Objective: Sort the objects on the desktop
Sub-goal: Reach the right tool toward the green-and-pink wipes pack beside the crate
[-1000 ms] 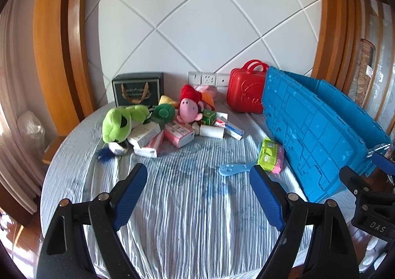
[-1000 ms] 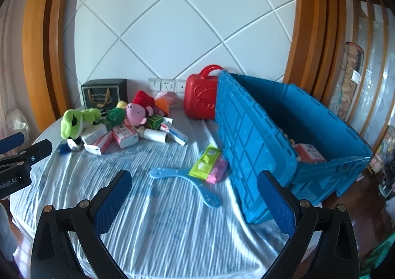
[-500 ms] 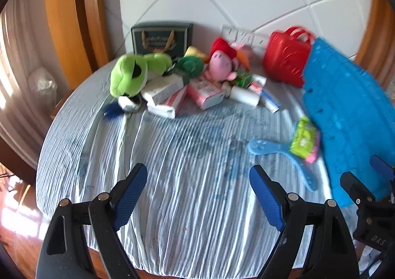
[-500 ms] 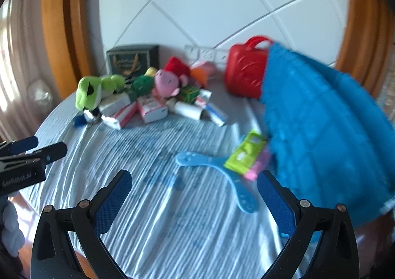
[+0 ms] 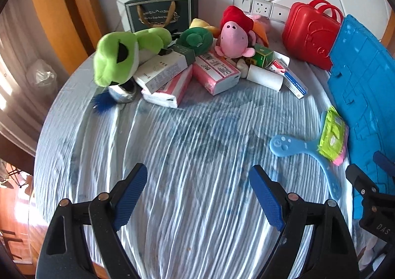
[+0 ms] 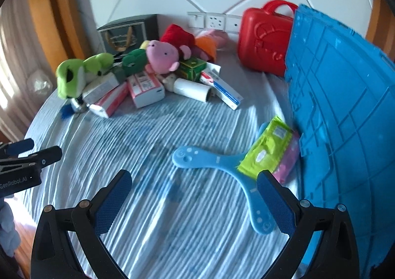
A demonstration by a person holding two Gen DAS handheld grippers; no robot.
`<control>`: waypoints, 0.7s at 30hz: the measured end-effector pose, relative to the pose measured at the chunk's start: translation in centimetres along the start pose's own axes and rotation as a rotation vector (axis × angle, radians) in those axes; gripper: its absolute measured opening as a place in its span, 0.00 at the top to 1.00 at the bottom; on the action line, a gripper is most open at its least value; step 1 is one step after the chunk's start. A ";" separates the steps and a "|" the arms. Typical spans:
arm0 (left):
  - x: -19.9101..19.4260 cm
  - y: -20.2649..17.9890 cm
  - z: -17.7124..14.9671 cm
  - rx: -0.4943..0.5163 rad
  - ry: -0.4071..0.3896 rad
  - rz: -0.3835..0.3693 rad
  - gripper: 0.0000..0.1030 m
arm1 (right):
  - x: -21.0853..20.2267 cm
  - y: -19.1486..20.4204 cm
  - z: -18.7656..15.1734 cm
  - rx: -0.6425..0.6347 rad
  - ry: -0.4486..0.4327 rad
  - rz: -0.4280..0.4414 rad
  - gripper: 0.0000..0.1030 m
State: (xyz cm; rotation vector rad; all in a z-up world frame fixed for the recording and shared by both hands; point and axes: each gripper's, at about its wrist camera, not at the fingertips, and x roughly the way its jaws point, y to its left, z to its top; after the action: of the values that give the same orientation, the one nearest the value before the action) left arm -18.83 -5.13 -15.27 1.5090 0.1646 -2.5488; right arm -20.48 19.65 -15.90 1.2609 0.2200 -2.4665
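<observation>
Sorting looks barely begun to me: the toys and boxes, frog (image 5: 116, 56) and pig (image 5: 233, 37) among them, sit heaped at the tabletop's (image 5: 197, 205) far edge, the boomerang (image 6: 222, 163) and wipes (image 6: 269, 148) beside the blue crate (image 6: 345, 118) at the right edge. My left gripper (image 5: 198, 195) and right gripper (image 6: 195, 201) hang wide open, holding nothing. Since a second ago both have tipped down toward the tabletop.

My finger pads (image 5: 130, 195) are dark blue and ribbed on black frames. At twelve o'clock I see a lime-green frog plush (image 5: 118, 56), a pink pig plush (image 5: 233, 39) capped red, and a red case (image 5: 308, 34); at three, a bright blue crate (image 6: 345, 116); under me, a pale blue-and-white striped cloth (image 5: 187, 155).
</observation>
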 end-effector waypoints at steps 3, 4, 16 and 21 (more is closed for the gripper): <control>3.2 0.0 1.6 0.036 0.046 -0.031 0.17 | 1.7 -0.9 0.6 0.053 0.030 -0.022 0.00; 4.5 0.0 2.0 0.048 0.072 -0.041 0.17 | 2.3 -1.2 0.7 0.072 0.042 -0.031 0.00; 19.9 -0.3 5.8 0.097 0.301 -0.073 0.17 | 11.3 -6.7 1.4 0.279 0.203 -0.138 0.00; 22.6 -1.2 6.2 0.120 0.325 -0.080 0.17 | 14.8 -10.1 2.4 0.336 0.224 -0.207 0.00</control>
State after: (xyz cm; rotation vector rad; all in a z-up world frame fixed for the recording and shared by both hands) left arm -35.11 -7.17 -32.10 1.9943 0.1178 -2.3915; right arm -34.08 24.63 -26.68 1.7361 -0.0111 -2.6103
